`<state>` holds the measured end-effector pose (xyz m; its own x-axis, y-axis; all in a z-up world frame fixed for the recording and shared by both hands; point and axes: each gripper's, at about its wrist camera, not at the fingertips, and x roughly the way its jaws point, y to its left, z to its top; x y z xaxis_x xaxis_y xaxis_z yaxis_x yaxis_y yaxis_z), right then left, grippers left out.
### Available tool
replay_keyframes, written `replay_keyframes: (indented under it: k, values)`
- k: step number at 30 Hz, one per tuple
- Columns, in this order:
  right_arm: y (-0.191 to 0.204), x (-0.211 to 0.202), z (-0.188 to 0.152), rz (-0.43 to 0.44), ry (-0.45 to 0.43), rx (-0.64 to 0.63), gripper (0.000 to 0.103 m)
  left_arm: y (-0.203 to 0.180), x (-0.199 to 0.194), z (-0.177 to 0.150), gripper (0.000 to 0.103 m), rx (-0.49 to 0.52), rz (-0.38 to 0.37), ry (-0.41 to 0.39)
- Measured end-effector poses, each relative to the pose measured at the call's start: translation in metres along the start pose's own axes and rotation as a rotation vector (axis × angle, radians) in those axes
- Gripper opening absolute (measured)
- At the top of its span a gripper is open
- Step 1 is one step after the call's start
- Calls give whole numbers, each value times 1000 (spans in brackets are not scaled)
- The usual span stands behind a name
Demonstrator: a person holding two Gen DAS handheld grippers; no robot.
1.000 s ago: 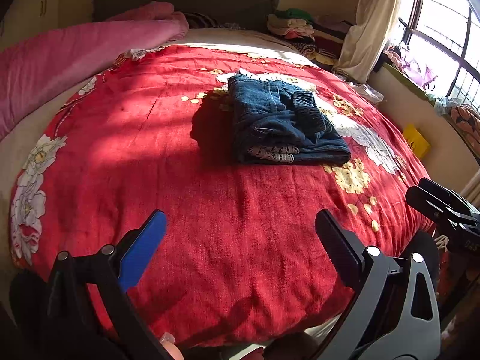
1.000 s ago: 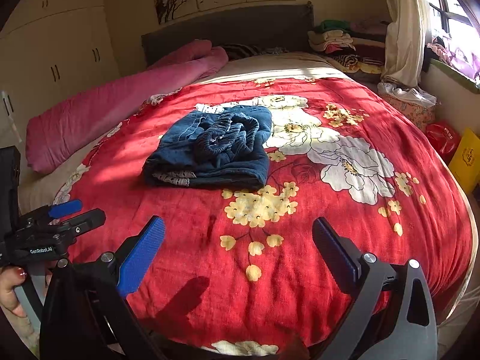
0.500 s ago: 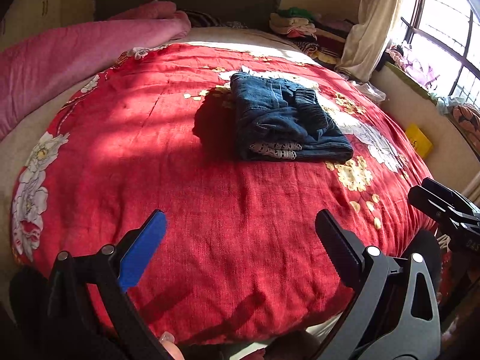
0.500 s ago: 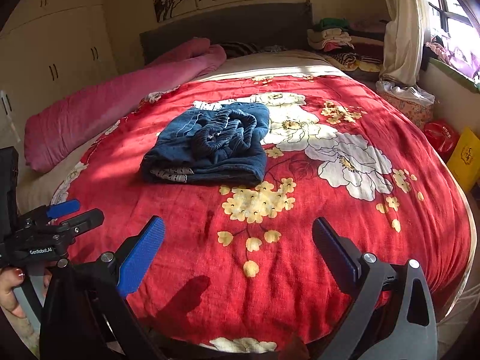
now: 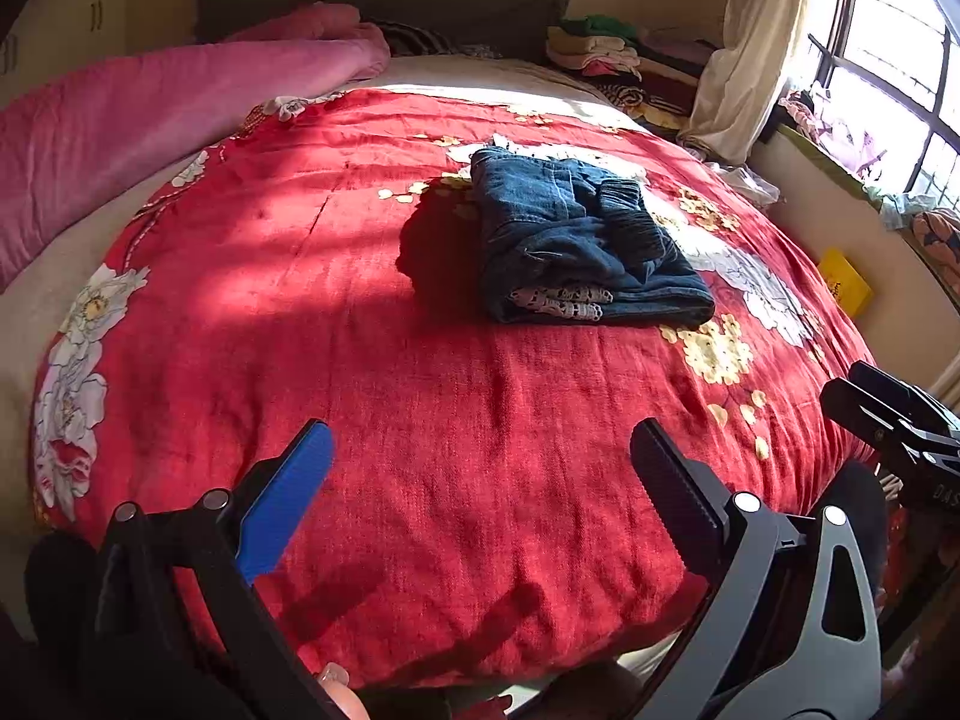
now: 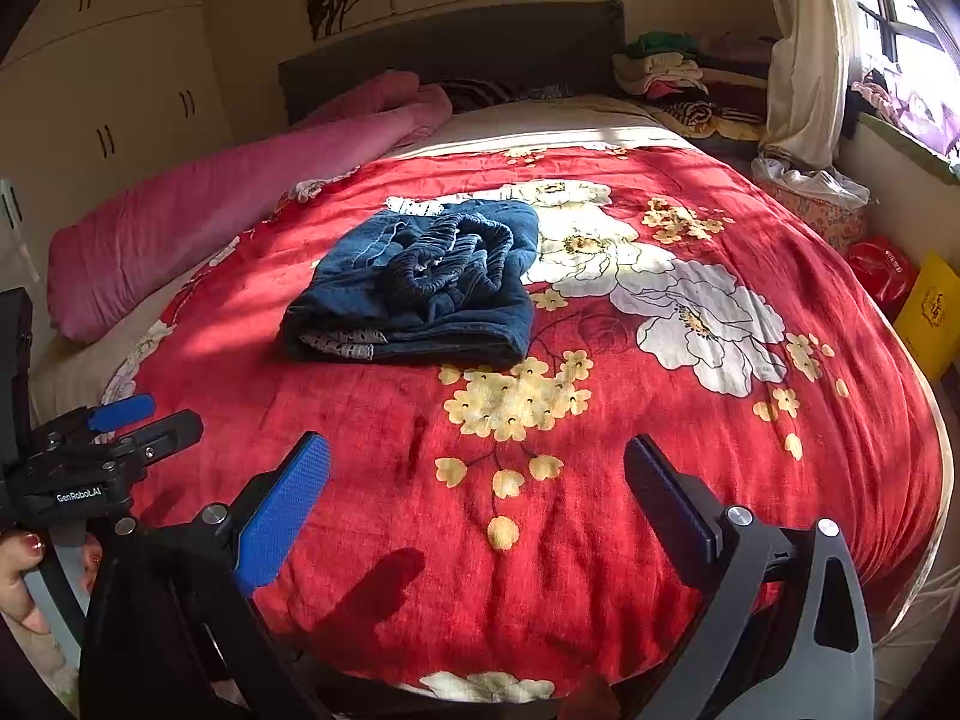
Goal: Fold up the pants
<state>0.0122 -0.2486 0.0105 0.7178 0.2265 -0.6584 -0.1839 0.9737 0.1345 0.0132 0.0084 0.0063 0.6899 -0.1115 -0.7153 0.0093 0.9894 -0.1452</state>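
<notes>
The dark blue jeans (image 6: pixel 414 288) lie folded into a compact bundle mid-bed on the red floral blanket (image 6: pixel 600 480). Both the left tongs (image 5: pixel 480 450) and right tongs (image 6: pixel 477 465) gape wide, empty, near the bed's foot. Folding looks finished; next, perhaps only tidying the bunched waistband.

Red floral blanket (image 6: pixel 600 480) covers bed. Pink duvet (image 6: pixel 228 204) along its left edge. Clothes pile (image 6: pixel 678 72) at far right corner. Yellow box (image 6: pixel 930 312) right of it, on floor.
</notes>
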Motion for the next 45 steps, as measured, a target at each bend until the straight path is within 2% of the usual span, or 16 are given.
replay_keyframes:
  k: [45]
  values:
    - [0, -2, 1, -23, -4, -8, 98, -4, -2, 0, 93, 18, 23, 5]
